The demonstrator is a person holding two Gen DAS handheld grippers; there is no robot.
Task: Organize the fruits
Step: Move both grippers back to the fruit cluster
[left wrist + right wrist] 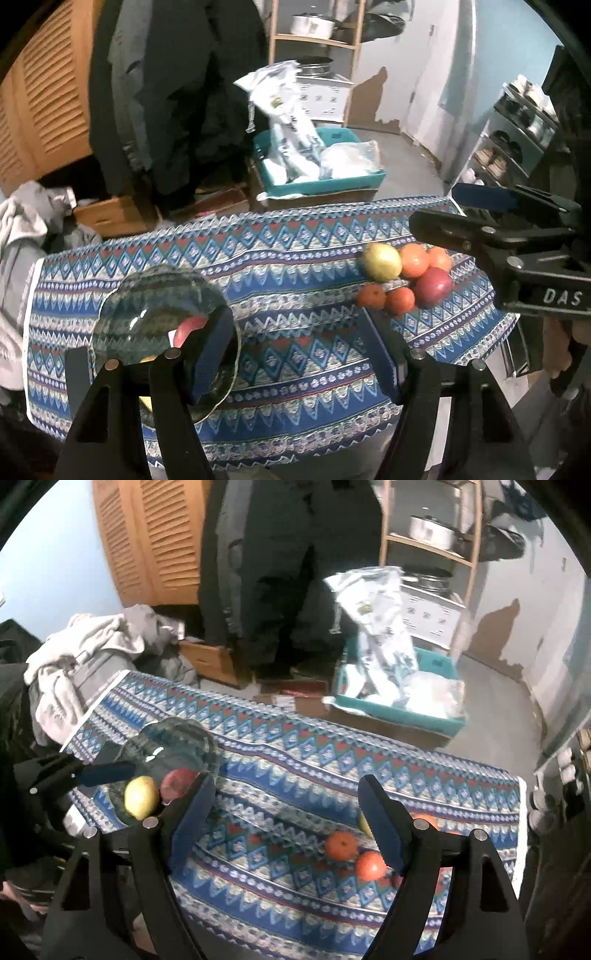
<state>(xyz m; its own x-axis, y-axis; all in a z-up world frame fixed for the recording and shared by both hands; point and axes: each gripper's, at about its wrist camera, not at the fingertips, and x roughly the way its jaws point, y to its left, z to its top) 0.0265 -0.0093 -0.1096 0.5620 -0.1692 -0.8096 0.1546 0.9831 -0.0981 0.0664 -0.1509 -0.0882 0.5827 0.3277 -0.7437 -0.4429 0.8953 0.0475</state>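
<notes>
The glass bowl (pixel 147 317) stands at the left end of the patterned surface (pixel 295 258) and serves as the landmark. It already holds a yellow-green fruit (pixel 140 796) and a red fruit (pixel 177 781), which suggests it is the collecting place for the task. The left gripper (pixel 299 350) hangs over the bowl's right rim, tilted steeply down, its fingers (pixel 214 354) released with nothing between them; one blue pad overlaps the rim in the left wrist view, but whether it touches the glass cannot be told. To the right of the bowl lies bare cloth. The right gripper (pixel 288 819) hovers there, also tilted down, fingers parted and empty. Well to the right of the bowl, near the far end of the surface, the unsorted pile waits: a yellow-green fruit (pixel 382 262), several orange fruits (pixel 400 299) and a dark red one (pixel 434 286), bunched and touching. Judging by the pose, the right gripper is well placed to fetch the next fruit.
</notes>
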